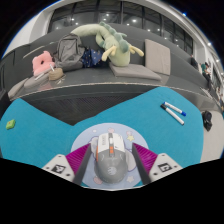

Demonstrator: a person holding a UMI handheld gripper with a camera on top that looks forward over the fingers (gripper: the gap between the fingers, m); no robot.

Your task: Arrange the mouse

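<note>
A grey and white mouse [110, 158] with orange trim sits between my fingers, over a teal mat [50, 135] on the table. My gripper [110, 152] is shut on it: the magenta pads [78, 157] press against its left and right sides. The mouse's nose points away from me. I cannot tell whether its underside rests on the mat or is lifted.
A blue and white pen [172, 111] lies on the mat ahead to the right. A small green item [10, 124] lies far left. Beyond the mat are a green plush toy [115, 42], a grey backpack [68, 48], a pink object [42, 63] and a grey slab [138, 70].
</note>
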